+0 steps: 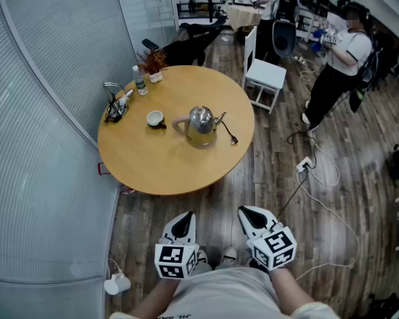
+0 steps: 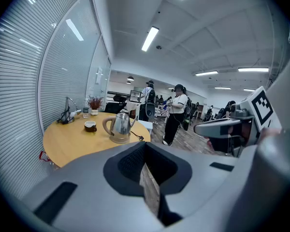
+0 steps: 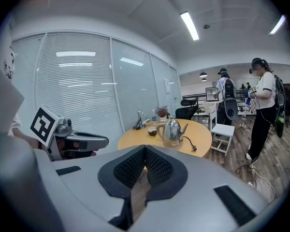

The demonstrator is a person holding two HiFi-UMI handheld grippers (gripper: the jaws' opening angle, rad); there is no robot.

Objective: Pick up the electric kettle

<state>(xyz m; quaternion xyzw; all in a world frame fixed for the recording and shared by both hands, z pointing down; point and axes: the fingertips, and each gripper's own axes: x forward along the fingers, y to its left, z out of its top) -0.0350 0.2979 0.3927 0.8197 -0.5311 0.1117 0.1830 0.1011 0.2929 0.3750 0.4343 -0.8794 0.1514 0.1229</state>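
A shiny steel electric kettle (image 1: pixel 201 125) with a pale handle stands on its base near the middle of the round wooden table (image 1: pixel 153 165). Its black cord and plug (image 1: pixel 230 133) lie to its right. In the left gripper view the kettle (image 2: pixel 119 127) is far ahead, and it is just as distant in the right gripper view (image 3: pixel 172 131). My left gripper (image 1: pixel 183 219) and right gripper (image 1: pixel 251 216) hover side by side over the floor, short of the table's near edge. Both are shut and hold nothing.
On the table's left part are a cup on a saucer (image 1: pixel 155 119), a water bottle (image 1: pixel 140 82), a small potted plant (image 1: pixel 153 63) and a dark wire stand (image 1: pixel 114 104). A white chair (image 1: pixel 265 76) stands beyond the table. A person (image 1: pixel 339 62) stands at the right, with cables and a power strip (image 1: pixel 304 165) on the floor.
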